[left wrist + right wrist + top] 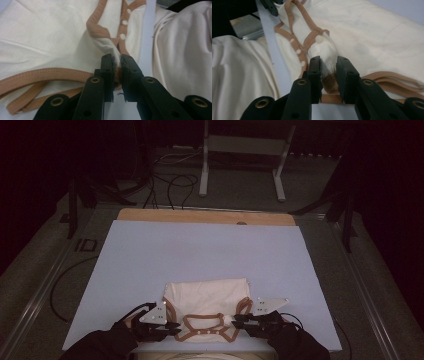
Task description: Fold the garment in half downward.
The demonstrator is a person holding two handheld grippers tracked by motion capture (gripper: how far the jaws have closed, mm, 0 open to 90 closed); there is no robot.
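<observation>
High view: pale blue sheet over wooden table, dark room.

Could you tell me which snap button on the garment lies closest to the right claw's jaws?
The lone white snap on the bunched flap just above the right claw; the other snaps run in a row farther left.

A garment lies on a sheet covering the surface, near its front edge. The left hand-held gripper sits at the garment's front left corner, the right hand-held gripper at its front right. Behind the surface stands a frame on the floor.
</observation>
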